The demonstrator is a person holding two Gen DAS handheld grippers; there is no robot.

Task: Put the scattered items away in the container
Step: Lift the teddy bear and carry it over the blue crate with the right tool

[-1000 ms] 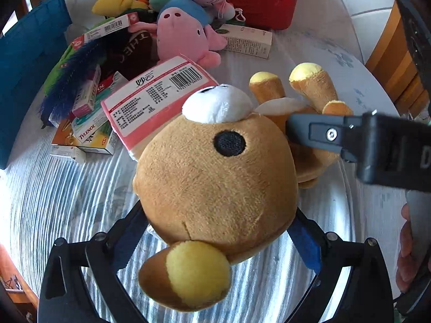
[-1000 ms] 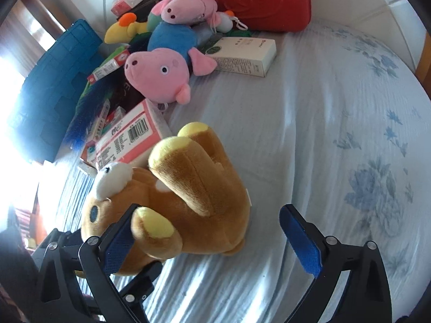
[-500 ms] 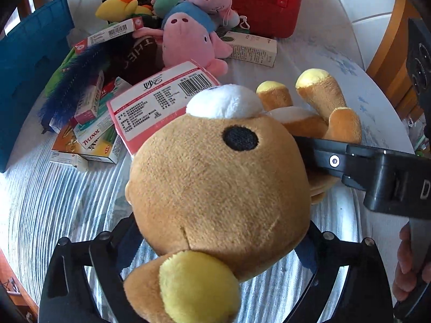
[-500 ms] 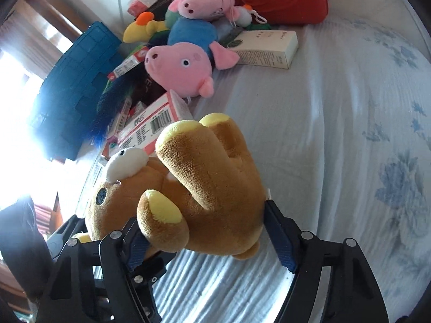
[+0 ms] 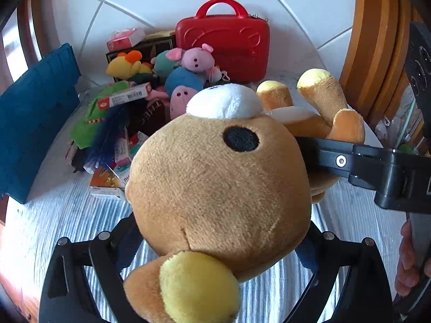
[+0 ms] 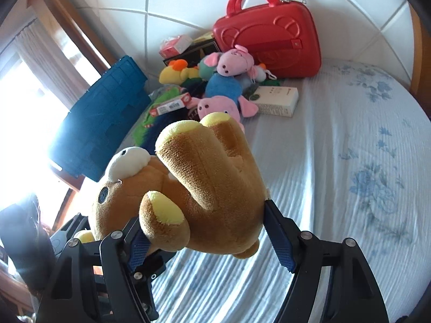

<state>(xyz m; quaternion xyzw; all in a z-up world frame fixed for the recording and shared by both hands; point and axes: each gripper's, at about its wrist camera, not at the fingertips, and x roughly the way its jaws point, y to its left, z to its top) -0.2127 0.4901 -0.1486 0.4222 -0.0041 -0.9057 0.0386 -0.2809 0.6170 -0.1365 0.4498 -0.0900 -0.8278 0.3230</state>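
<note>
A brown plush bear with yellow ears and paws is held by both grippers, lifted off the bed. My left gripper is shut on its head. My right gripper is shut on its body and legs; its finger reaches in from the right in the left wrist view. A blue fabric container stands at the left; it also shows in the left wrist view. Pink pig plushes, a yellow duck plush and boxes lie scattered behind.
A red hard case stands against the tiled wall. A white box lies beside the pigs. Medicine boxes and a blue feather toy lie at the left. The floral bedsheet spreads to the right.
Both grippers closed on the bear and raised it off the bed. Both cameras tilted up, so the wall and red case now show higher.
</note>
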